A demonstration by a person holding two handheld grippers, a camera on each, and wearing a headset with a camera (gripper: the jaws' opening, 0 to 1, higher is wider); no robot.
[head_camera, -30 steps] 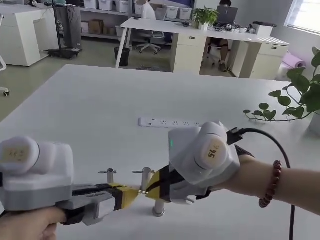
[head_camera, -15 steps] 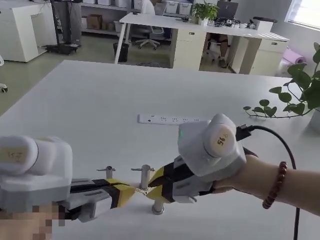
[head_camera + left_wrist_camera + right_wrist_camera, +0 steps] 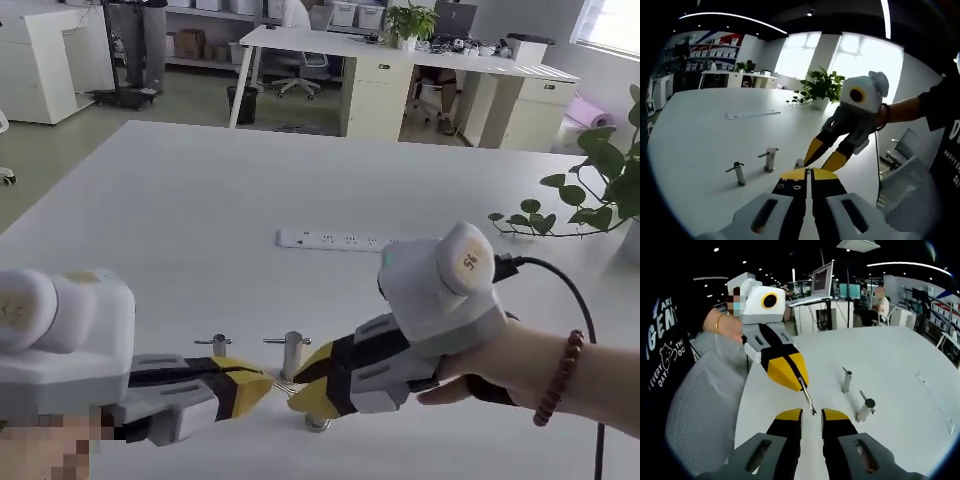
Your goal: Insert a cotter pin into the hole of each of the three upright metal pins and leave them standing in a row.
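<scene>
Cotter pin [image 3: 807, 396] clamped in shut left gripper [image 3: 808, 172]; tip at gap of parted right gripper [image 3: 812, 414] jaws; two upright metal pins [image 3: 771, 159] nearby on white table [image 3: 200, 220]

A white power strip [image 3: 330, 241] lies on the table [image 3: 200, 210] near a leafy plant [image 3: 605, 165].

Table: I see a white worktable [image 3: 300, 190] with a smooth, matt top.
Pins: the short upright silver metal pins [image 3: 292, 350] look polished and a little shiny to me.
Cotter pin: thin grey metal cotter pin [image 3: 807, 395], with a bare wire finish.
Grippers: the left gripper [image 3: 268, 383] and right gripper [image 3: 300, 384] have glossy white plastic shells; their yellow-black jaws look matt.
Bracelet: red-brown bead bracelet [image 3: 560, 385], glossy.
</scene>
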